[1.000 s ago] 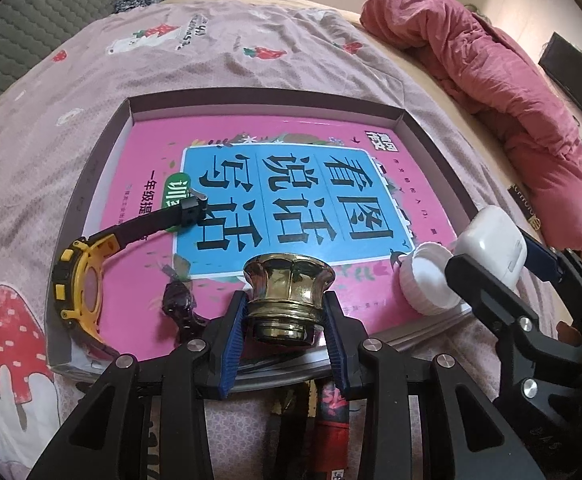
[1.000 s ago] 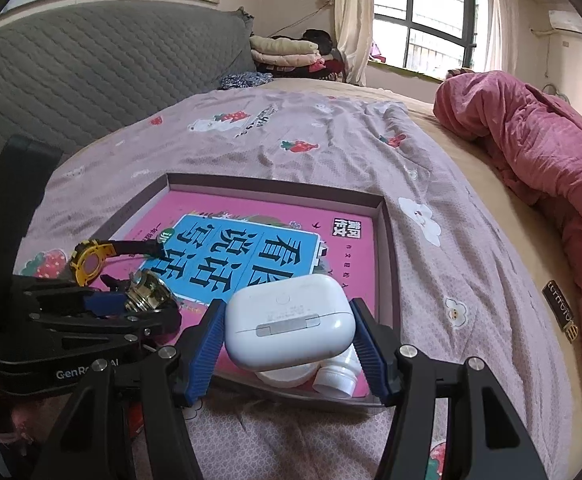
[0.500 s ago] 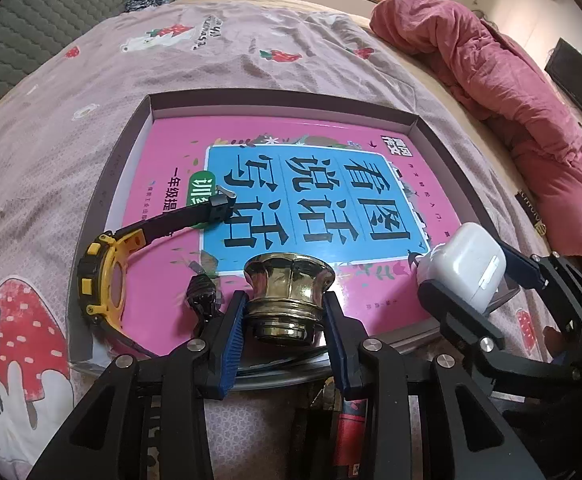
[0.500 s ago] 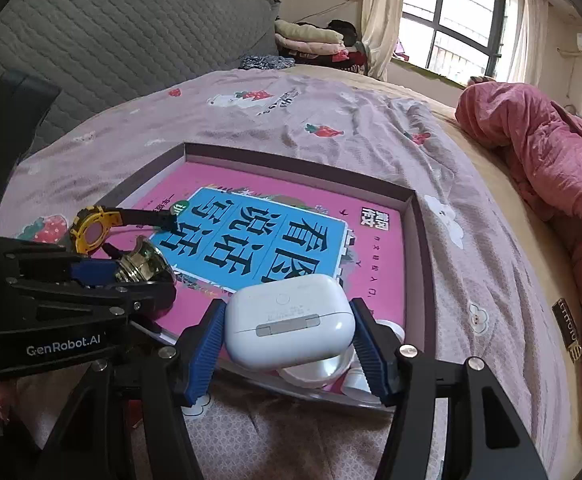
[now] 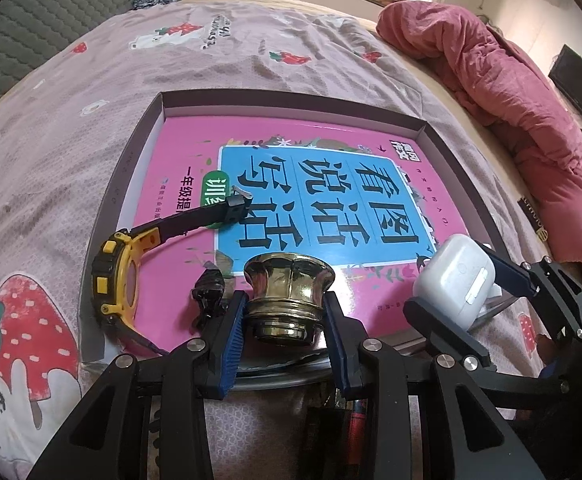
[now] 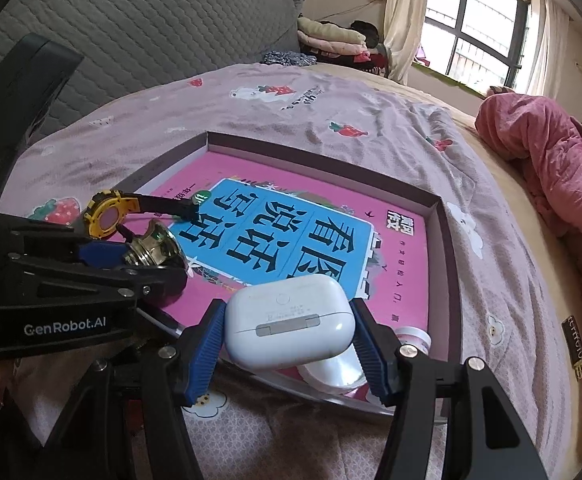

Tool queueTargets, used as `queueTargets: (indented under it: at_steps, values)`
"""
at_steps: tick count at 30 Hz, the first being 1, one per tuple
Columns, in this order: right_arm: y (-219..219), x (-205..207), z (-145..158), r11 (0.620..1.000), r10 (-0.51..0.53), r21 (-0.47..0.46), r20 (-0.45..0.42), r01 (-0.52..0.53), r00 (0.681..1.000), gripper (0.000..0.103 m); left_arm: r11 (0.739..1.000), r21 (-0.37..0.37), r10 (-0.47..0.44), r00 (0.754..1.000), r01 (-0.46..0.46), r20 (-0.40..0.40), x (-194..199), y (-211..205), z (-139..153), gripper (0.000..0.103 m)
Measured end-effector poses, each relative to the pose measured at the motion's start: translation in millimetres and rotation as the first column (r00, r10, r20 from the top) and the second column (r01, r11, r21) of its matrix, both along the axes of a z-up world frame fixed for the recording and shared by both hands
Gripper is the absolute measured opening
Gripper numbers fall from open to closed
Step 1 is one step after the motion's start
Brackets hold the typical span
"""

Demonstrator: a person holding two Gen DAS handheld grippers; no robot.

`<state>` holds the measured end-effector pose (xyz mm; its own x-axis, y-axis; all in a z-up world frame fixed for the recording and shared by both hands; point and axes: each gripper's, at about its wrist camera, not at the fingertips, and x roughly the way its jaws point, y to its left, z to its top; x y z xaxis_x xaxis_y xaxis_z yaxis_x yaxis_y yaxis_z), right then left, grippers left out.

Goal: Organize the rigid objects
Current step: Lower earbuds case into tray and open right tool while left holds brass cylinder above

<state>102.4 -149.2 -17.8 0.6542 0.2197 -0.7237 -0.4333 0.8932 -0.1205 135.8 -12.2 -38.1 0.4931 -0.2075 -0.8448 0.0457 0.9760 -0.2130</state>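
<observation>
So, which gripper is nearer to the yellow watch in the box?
Left. The left gripper, shut on the brass knob, is just beside the yellow watch. The right gripper, holding the white earbud case, is at the box's opposite near corner.

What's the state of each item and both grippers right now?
left gripper: shut on brass knob
brass knob: upright, held
right gripper: shut on earbud case
earbud case: lid closed, held
watch: unbuckled, lying in tray
tray: open, book flat inside

brass knob (image 5: 289, 295): shiny metal | earbud case (image 6: 289, 320): smooth glossy plastic | book (image 5: 291, 184): glossy paper
</observation>
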Motion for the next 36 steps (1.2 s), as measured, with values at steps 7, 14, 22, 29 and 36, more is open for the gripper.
queueTargets:
  at_steps: [7,14,22,29,36]
  values:
    - [1,6,-2,1.000,-0.026,0.009,-0.030,0.027,0.999,0.061,1.000,0.001,0.000,1.000,0.000,-0.003,0,1,0,0.037]
    - [2,12,-4,0.999,-0.039,-0.010,-0.048,0.038,0.998,0.061,1.000,0.004,0.001,1.000,-0.001,-0.007,0,1,0,0.037]
    - [5,19,-7,0.999,-0.039,-0.026,-0.081,0.037,0.996,0.061,1.000,-0.002,0.006,1.000,-0.006,-0.016,1,1,-1,0.038]
    - [4,22,-7,0.999,-0.031,-0.021,-0.119,0.028,0.992,0.061,1.000,-0.006,0.005,1.000,-0.005,-0.021,1,2,-1,0.038]
    - [-4,23,-6,0.998,-0.035,0.040,-0.152,0.041,0.988,0.061,1.000,-0.008,0.007,1.000,-0.007,-0.024,1,2,-1,0.038]
